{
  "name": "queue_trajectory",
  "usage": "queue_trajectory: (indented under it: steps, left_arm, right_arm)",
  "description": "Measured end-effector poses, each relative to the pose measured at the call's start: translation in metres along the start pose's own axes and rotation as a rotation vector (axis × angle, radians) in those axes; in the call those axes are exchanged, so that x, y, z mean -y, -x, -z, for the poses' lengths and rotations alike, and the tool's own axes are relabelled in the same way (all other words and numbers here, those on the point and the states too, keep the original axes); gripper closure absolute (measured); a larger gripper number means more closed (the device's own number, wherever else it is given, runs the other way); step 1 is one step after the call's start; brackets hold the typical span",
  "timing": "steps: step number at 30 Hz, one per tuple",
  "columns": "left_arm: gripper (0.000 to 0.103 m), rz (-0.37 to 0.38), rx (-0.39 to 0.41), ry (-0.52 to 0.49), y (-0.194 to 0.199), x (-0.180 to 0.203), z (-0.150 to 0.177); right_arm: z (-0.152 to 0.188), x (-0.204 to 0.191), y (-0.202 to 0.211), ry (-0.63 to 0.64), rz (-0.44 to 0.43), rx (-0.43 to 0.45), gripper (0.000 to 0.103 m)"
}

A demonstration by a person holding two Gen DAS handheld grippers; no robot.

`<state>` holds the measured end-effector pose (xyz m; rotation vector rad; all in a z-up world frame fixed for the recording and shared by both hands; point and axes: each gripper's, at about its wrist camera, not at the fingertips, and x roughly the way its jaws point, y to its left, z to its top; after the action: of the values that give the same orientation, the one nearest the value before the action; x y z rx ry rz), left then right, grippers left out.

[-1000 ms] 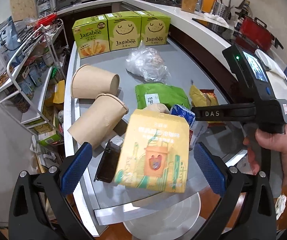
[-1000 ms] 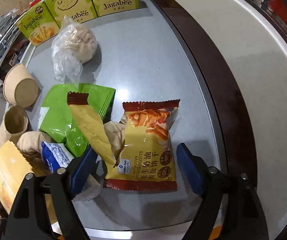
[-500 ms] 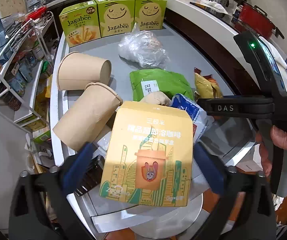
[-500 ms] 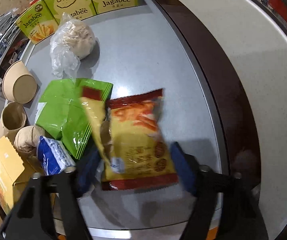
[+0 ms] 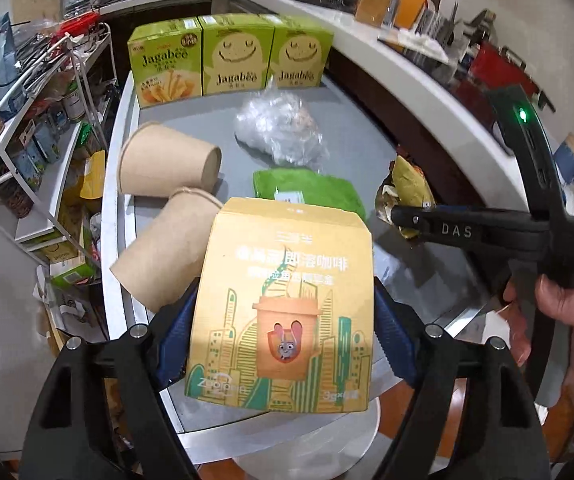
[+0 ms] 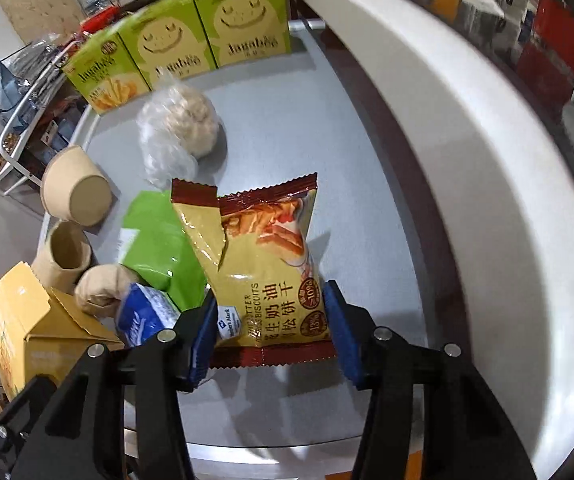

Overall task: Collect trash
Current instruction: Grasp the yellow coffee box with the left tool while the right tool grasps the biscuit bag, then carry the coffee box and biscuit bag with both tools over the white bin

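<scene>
Yellow cardboard is sitting between the blue pads of the left gripper (image 5: 283, 330): it is squeezing the sides of a yellow coffee box (image 5: 287, 304) (the one with a cartoon cup and a bunny on the front). The box is standing upright over the near edge of the gray table (image 5: 351, 120).

The right gripper (image 6: 269, 332) is pinching a yellow biscuit packet (image 6: 263, 264) near its dark red bottom edge. The packet is torn at the top, and a loose strip is hanging off on the left side.

Other trash is lying on the table. Two brown paper cups (image 5: 167, 164) are lying on their sides on the left. A green bag (image 6: 159, 240) is lying flat in the middle. A crumpled clear plastic bag (image 6: 179, 132) is sitting farther back. A blue and white wrapper (image 6: 147, 316) and a crumpled brown paper ball (image 6: 101, 288) are lying close together near the box.

Three green Jagabee boxes (image 5: 231, 56) are standing in a row at the back of the table.
</scene>
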<state>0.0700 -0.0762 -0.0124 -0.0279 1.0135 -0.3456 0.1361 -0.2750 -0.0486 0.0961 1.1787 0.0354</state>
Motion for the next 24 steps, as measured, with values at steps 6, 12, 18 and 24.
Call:
queue_trajectory:
  steps: [6, 12, 18, 24]
  left_arm:
    - [0.023, 0.021, 0.061, 0.038, 0.020, -0.005, -0.008]
    - [0.023, 0.006, 0.117, 0.052, 0.042, -0.009, -0.011]
    - [0.023, -0.034, 0.148, 0.050, 0.061, -0.008, -0.003]
    - [0.023, -0.047, 0.156, 0.068, 0.074, -0.010, 0.011]
  right_arm:
    - [-0.006, -0.003, 0.028, 0.015, -0.009, 0.066, 0.054]
    - [-0.006, -0.008, 0.058, 0.024, -0.067, 0.119, 0.054]
    - [0.007, -0.013, 0.090, 0.057, -0.114, 0.156, 0.054]
    - [0.025, -0.023, 0.108, 0.087, -0.164, 0.156, 0.054]
